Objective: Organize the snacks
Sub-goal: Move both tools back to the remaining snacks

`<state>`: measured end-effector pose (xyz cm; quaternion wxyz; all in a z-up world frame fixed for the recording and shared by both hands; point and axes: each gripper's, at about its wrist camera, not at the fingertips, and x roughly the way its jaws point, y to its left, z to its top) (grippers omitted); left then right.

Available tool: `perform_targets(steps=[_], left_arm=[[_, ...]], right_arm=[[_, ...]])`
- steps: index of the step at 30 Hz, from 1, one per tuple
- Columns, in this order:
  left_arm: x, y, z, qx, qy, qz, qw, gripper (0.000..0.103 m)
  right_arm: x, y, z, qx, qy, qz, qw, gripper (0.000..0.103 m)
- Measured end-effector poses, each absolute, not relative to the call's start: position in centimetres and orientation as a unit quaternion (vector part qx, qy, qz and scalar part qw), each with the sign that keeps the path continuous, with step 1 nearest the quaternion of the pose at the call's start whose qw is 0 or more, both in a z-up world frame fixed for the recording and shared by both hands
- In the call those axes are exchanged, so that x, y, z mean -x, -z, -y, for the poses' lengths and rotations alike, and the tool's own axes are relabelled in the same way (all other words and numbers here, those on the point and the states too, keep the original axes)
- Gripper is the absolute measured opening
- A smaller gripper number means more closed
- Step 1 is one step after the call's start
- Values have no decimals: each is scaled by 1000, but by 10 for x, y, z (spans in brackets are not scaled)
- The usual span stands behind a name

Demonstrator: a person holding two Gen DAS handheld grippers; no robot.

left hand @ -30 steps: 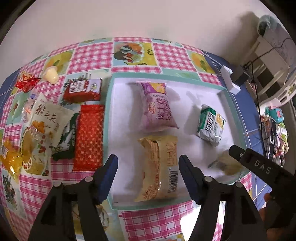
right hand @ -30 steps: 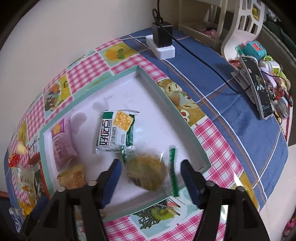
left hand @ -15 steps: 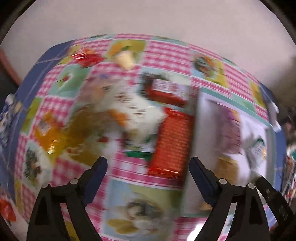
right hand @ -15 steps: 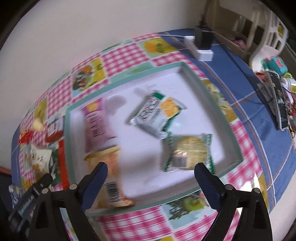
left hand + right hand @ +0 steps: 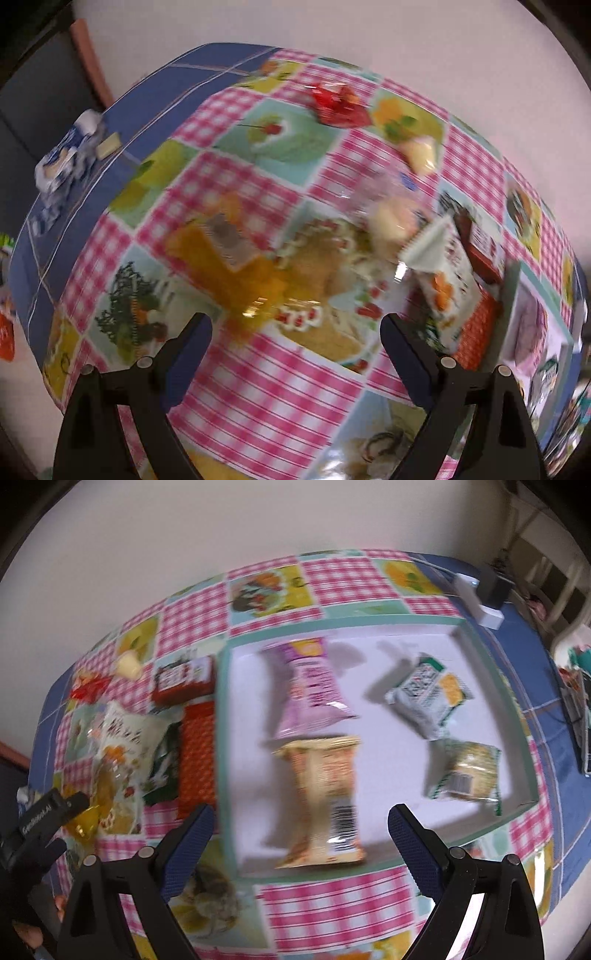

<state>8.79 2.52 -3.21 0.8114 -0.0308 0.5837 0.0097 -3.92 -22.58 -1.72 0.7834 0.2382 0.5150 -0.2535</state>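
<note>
On the patchwork tablecloth point(image 5: 332, 897), centre of the right wrist view: one white tray point(image 5: 373, 642) with a green rim, holding four packets.
- Purple packet point(image 5: 312, 686), upper middle of the tray, lying lengthwise.
- Tan packet point(image 5: 325, 794) with a barcode, just below the purple one, its top edge touching or nearly touching it.
- Green-and-white cracker packet point(image 5: 424, 694), upper right of the tray, tilted.
- Clear packet with a round cookie point(image 5: 467, 771), lower right of the tray, just below the cracker packet.

Left of the tray, outside it: orange-red packet point(image 5: 197, 760) alongside the rim, dark red packet point(image 5: 184, 679) above it, and a loose pile of pale, green and yellow wrappers point(image 5: 122, 746), blurred.

Right gripper point(image 5: 301, 834), bottom of its view: jaws wide apart, nothing between them, above the near rim of the tray.

Left gripper point(image 5: 295, 339), bottom of its view: jaws opening, nothing between them, above the tablecloth near a yellow wrapper point(image 5: 221, 254). Picture heavily blurred. Red candy wrapper point(image 5: 338, 105) at upper middle; tray edge at far right.
</note>
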Motion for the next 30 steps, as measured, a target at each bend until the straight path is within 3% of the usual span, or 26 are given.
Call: perform_targets(steps=[3,30], left_arm=[[-92,34,-39,44,-21,-586,809,99],[-103,42,-121,151,-45,-600,784,99]], right_arm=[[30,19,210,-231,237,-520,787,97],[-26,42,158,-217,159,-518,812,97]])
